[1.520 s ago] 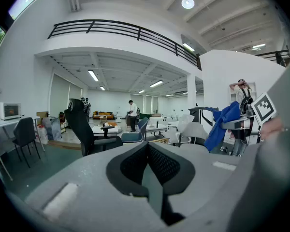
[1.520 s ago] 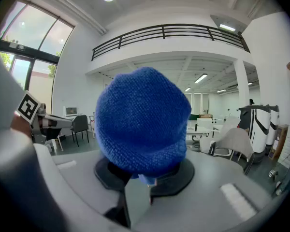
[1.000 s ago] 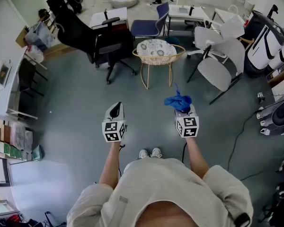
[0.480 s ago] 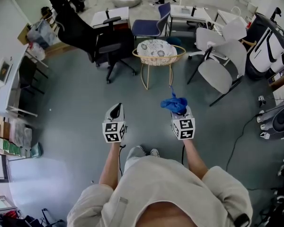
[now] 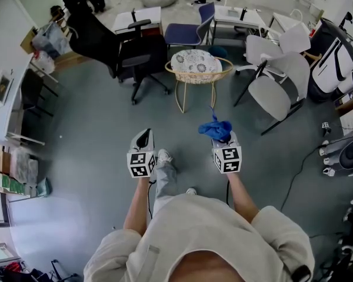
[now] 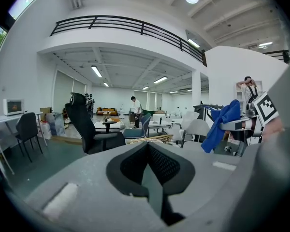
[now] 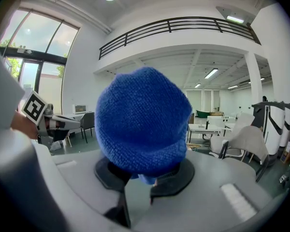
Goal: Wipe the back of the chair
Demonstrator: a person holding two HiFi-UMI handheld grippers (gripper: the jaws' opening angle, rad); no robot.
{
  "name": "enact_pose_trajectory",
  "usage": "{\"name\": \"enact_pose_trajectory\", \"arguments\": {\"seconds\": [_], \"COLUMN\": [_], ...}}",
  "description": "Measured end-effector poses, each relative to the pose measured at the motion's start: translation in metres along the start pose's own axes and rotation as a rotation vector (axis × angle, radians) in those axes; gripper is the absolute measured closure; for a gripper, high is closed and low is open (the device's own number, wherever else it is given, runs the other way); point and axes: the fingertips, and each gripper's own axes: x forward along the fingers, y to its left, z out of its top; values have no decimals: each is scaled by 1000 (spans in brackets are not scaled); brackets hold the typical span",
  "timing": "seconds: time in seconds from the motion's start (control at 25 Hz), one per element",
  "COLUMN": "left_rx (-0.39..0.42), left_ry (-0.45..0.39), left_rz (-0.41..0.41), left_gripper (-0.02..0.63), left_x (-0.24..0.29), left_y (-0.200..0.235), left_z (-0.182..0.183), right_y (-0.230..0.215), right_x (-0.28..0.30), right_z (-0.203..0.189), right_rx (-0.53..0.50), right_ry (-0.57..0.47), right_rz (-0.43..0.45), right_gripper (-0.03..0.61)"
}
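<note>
Blue cloth (image 5: pixel 216 128) vertical in right tool (image 5: pixel 222 137)

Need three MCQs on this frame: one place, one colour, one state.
1. The left gripper's jaws are: A) wide apart B) together, empty C) clamped on a cup.
2. The cloth is: A) in the left gripper B) in the right gripper C) on the floor.
3. The cloth's colour: A) blue B) red C) white.

Key: 1 B, the jaws meet with nothing between them; 2 B, the cloth bunches up from the right gripper's jaws; 3 A, it reads blue in every view.
</note>
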Motion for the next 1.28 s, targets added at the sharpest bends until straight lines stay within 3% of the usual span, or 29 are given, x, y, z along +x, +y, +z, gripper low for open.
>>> {"name": "enact_pose_trajectory", "arguments": {"seconds": [0.4,0.88,1.28], "left_rx": [-2,20,20], "left_ry": [1,10,11], "left_rz": [-68,-137,-172], "left_gripper": [611,611,610], "left_x": [103,223,310], "left_y": [38,133,210], "left_z": [22,81,109], "right_y": [-24,-35,-33], "right_x": [90,231,340], "right_z": [17,80,115], "right_rx": [-5,-2,-7], "right_ry": [24,14,15], "right_rz": [-41,-103,-135], "right_gripper": [497,497,495]}}
